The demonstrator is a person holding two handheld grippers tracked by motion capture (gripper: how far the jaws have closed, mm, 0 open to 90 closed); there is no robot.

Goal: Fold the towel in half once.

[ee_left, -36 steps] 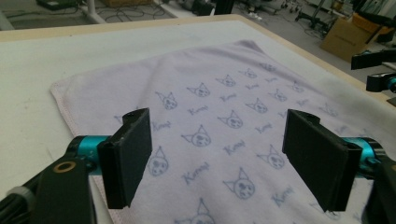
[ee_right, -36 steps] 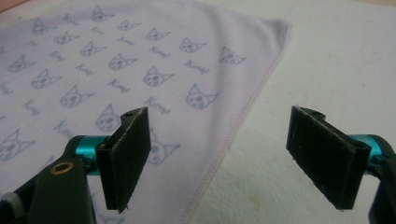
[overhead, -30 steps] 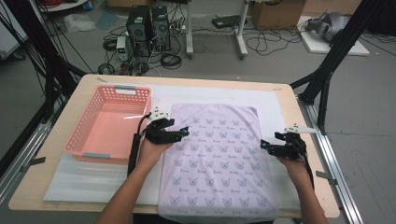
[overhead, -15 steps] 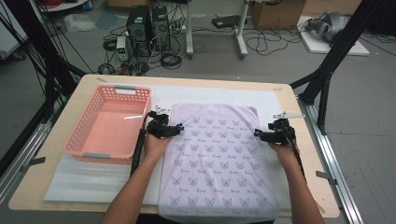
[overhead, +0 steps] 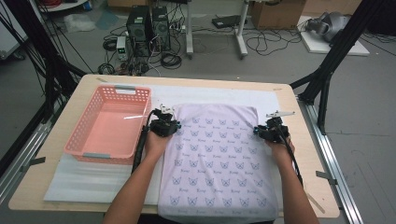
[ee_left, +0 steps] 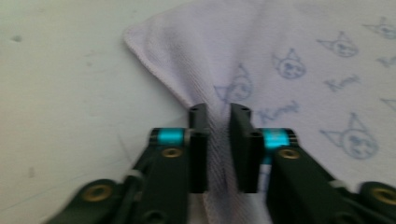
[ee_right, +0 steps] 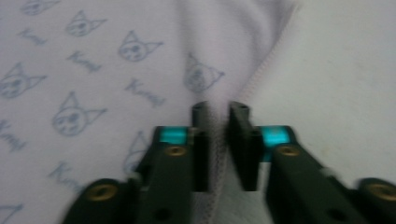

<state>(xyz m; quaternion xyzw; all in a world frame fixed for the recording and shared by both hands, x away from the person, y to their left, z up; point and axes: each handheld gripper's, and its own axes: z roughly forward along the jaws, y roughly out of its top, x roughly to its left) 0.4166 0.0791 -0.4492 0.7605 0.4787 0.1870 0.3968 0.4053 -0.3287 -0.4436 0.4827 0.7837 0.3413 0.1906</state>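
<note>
Pinching the towel (overhead: 217,158) at opposite edges beside the basket (overhead: 109,123), left gripper (ee_left: 219,140) and right gripper (ee_right: 219,140) have just closed on cloth, apparently readying a fold

cloth print (ee_left: 280,112): I see blue script words between cat heads, too blurred to read.
Other text: I read none.

Your high view looks forward and down over the counter (overhead: 303,154); each gripper view sits close above the cloth (overhead: 219,158), the part all three share.
</note>
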